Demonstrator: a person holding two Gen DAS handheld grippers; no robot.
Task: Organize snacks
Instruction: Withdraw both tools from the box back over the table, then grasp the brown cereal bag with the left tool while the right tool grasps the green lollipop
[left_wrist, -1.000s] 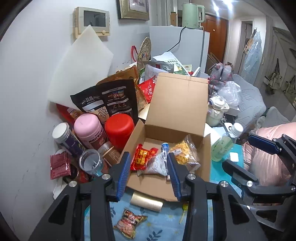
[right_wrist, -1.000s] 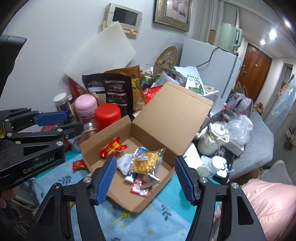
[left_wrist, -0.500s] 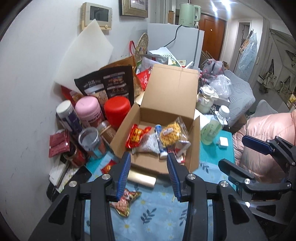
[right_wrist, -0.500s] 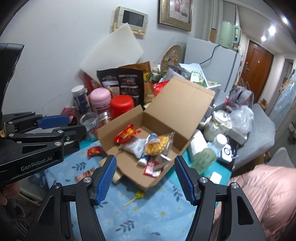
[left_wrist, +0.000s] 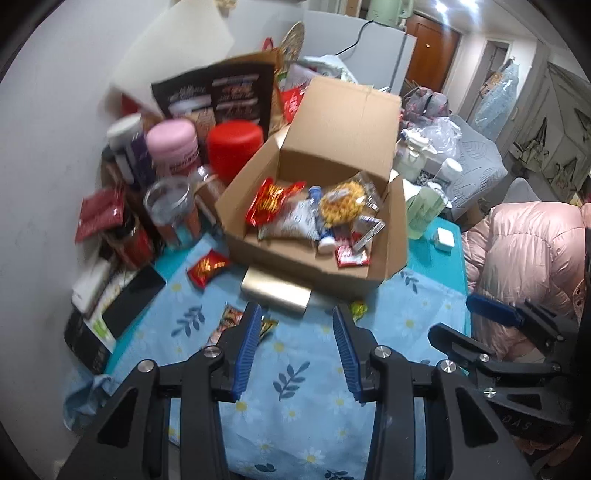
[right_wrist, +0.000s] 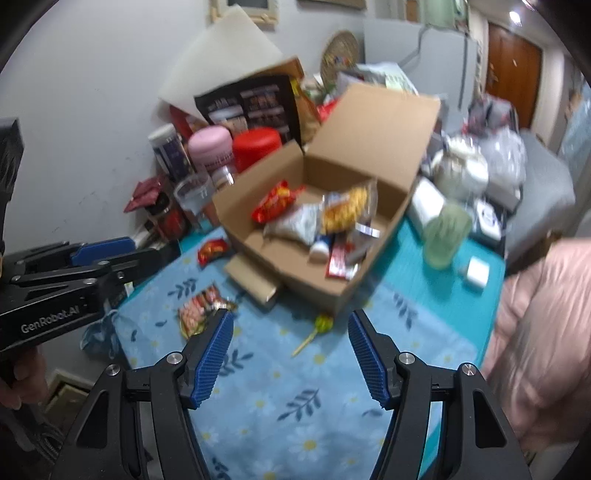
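Left wrist view: both grippers have drawn back from cardboard box (left_wrist: 317, 254).
Left gripper (left_wrist: 297, 349): fingers spread, empty.
Right gripper (right_wrist: 291, 356): fingers spread, empty.
Meaning: loose packets (right_wrist: 199, 310) and lollipop (right_wrist: 321, 325) nearby likely next.

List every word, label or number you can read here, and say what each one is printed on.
"GenRobot.AI": white lettering on the side of the left gripper, seen from the right wrist.
Black snack bag: print too blurred to read.
Red packet in the cardboard box: yellow lettering, unreadable.
Pink jar: label blurred.
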